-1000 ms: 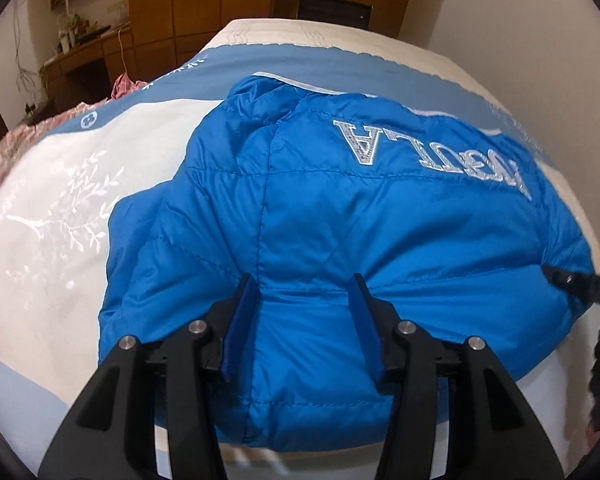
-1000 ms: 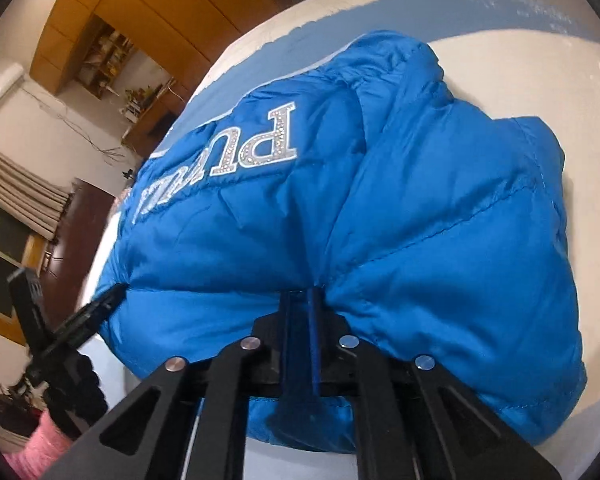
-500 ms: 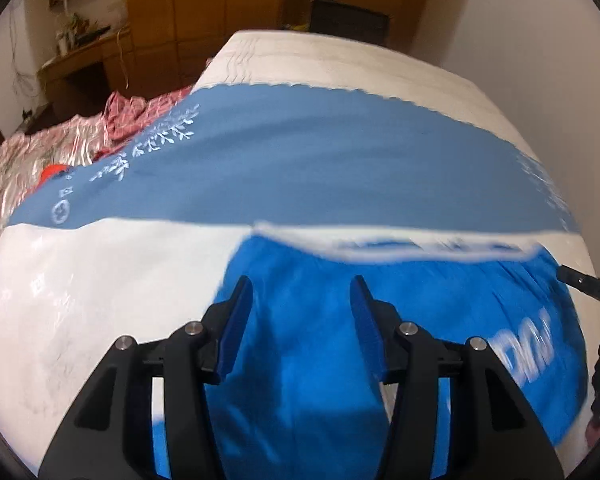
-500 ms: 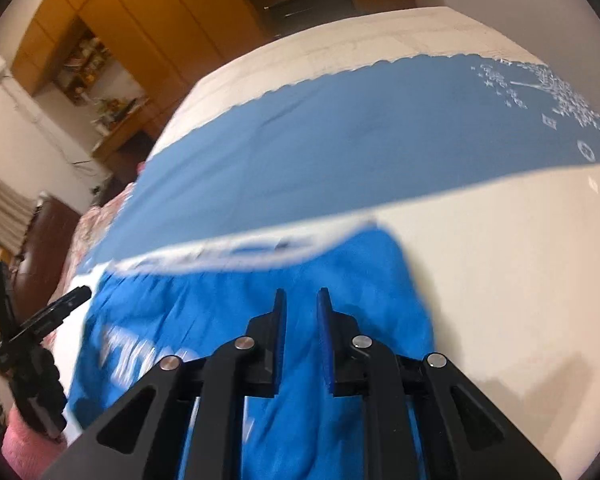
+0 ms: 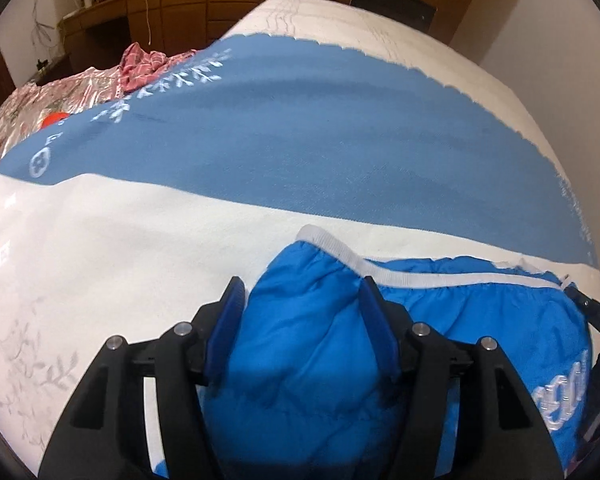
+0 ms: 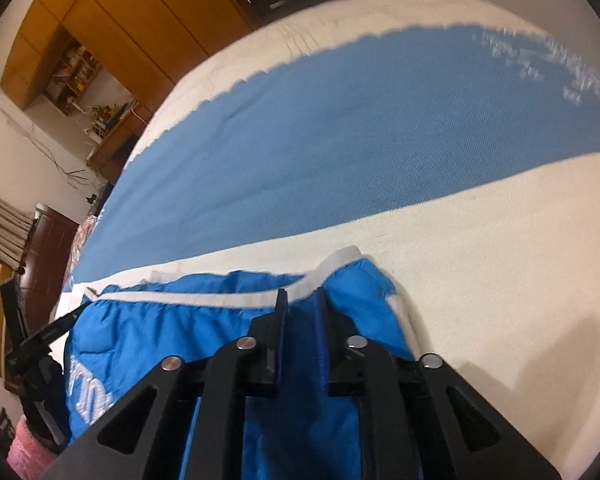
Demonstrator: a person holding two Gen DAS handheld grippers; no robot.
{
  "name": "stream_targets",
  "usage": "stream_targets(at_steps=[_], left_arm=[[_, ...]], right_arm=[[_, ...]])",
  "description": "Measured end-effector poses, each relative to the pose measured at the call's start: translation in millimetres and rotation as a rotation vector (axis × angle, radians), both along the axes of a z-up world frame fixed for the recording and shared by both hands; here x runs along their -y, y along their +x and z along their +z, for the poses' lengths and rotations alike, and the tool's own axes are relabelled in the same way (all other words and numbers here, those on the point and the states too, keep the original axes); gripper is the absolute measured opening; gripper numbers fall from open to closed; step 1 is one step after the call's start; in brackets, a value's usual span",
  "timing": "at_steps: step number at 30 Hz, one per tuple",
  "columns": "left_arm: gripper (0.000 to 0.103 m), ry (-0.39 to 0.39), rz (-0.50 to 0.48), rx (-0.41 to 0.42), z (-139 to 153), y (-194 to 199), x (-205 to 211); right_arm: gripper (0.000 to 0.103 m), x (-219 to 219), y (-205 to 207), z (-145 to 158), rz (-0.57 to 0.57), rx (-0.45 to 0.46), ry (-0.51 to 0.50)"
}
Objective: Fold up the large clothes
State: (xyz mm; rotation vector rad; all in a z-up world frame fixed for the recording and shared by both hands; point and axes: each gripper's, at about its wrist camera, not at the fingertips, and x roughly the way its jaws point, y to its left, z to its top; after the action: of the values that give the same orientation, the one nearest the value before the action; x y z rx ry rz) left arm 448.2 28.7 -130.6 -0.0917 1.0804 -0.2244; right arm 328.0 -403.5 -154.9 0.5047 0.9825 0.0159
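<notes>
Blue puffy jacket [image 5: 320, 360] lies folded on bed [image 5: 120, 264], white-trimmed hem edge facing away, over cream part of cover, just short of blue band [image 5: 300, 140]. Left tool [image 5: 300, 300] straddles jacket's left corner, jaws just opening, pads seemingly off fabric. Right tool [image 6: 300, 300] nearly clenched, pinching hem at right corner. Risk, judged: uneven release, puffy filling springs back, fold slides open; right tool drags corner when withdrawn.

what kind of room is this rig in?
Most likely a home bedroom. A blue padded jacket lies on a wide bed with a cream and blue cover, wooden wardrobes line the far wall, and other clothes are piled at the bed's edge.
</notes>
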Motion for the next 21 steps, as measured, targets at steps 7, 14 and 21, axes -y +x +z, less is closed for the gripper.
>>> stream_targets(at_steps=[7,14,21], left_arm=[[0.063,-0.008,0.017,-0.05,-14,-2,-13],[0.065,-0.087,0.017,-0.042,37,-41,-62],[0.075,-0.193,0.074,-0.118,36,-105,-151]], right_arm=[[0.016,7,-14,-15,-0.02,-0.026,0.033],[0.038,30,-67,33,-0.055,0.019,0.083],[0.074,63,-150,24,-0.063,-0.073,0.183]])
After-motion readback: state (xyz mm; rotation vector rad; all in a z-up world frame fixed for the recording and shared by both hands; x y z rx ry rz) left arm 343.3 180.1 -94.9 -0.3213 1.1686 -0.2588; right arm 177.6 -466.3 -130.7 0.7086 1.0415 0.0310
